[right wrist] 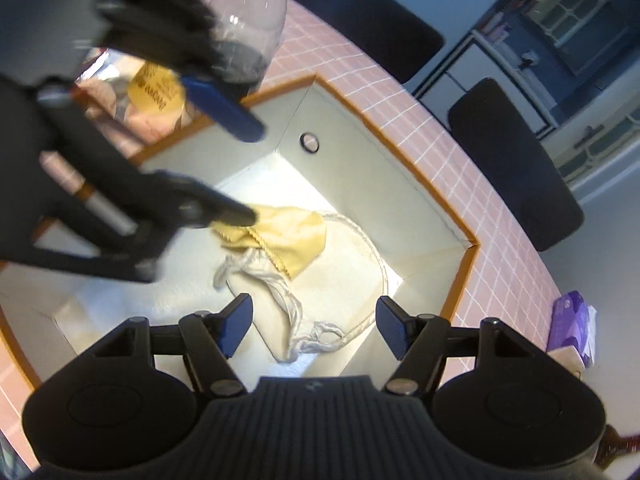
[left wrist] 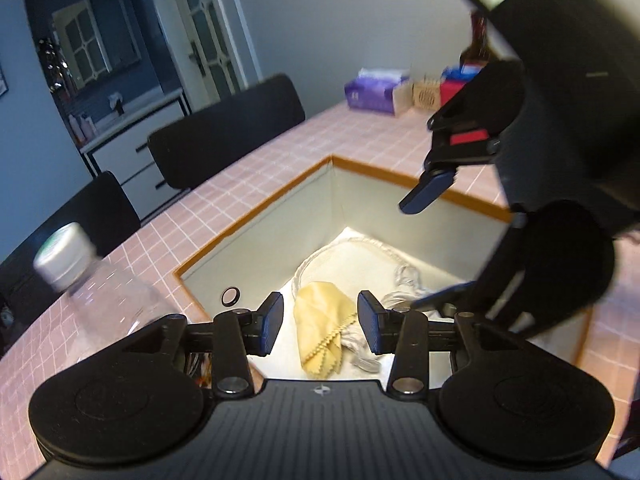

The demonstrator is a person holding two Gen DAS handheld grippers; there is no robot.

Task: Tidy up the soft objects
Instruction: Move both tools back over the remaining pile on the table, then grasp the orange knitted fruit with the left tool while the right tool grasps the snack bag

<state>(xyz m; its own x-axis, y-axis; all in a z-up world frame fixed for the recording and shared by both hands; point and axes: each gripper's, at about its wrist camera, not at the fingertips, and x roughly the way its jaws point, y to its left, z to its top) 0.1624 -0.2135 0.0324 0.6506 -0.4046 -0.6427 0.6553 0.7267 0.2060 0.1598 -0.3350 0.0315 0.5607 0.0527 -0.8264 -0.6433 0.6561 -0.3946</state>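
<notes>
A yellow cloth [left wrist: 320, 316] [right wrist: 288, 236] lies crumpled in a white box with an orange rim [left wrist: 256, 216] [right wrist: 460, 216] that stands on the pink tiled table. A white drawstring pouch [right wrist: 276, 312] [left wrist: 404, 280] lies beside and partly under the cloth. My left gripper [left wrist: 320, 320] hangs open above the cloth, empty. My right gripper [right wrist: 314, 326] is open and empty above the pouch. In each view the other gripper shows at the side, over the box, with its jaws apart.
A clear plastic bottle [left wrist: 100, 292] [right wrist: 252, 20] stands on the table by the box. A purple tissue pack [left wrist: 374, 90] [right wrist: 572, 324] and small boxes sit at the far end. Black chairs [left wrist: 224, 128] line the table's edge. A black ring [left wrist: 231, 295] lies in the box.
</notes>
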